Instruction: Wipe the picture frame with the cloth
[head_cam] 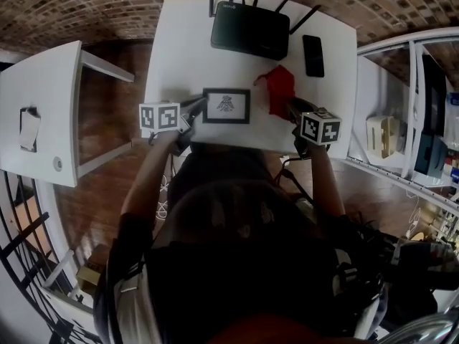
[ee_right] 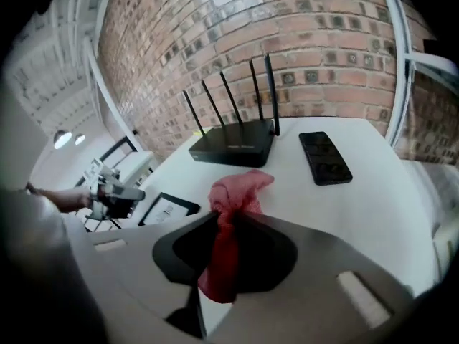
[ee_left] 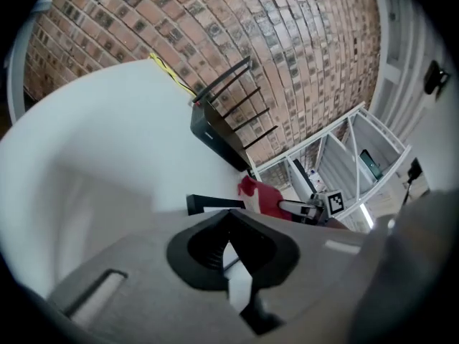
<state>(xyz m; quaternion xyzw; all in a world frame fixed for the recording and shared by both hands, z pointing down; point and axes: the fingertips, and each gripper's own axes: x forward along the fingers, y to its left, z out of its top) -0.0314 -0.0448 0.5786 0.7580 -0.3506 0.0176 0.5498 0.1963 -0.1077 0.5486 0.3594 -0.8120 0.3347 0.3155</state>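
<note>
The black picture frame [head_cam: 226, 106] lies flat on the white table [head_cam: 179, 56], holding a white print. My left gripper [head_cam: 193, 107] is shut, with its tips at the frame's left edge; in the left gripper view the jaws [ee_left: 229, 217] meet just before the frame's corner [ee_left: 204, 205]. Whether they pinch the frame is hidden. The red cloth [head_cam: 281, 84] is bunched up to the right of the frame. My right gripper [head_cam: 290, 106] is shut on it. In the right gripper view the cloth [ee_right: 237, 188] runs between the jaws and hangs down, left of the frame [ee_right: 168, 210].
A black router [head_cam: 249, 29] with upright antennas stands at the table's far edge, and a black phone [head_cam: 313, 55] lies to its right. A white side table [head_cam: 39, 113] stands at the left and white shelving [head_cam: 387, 135] at the right. A brick wall lies beyond.
</note>
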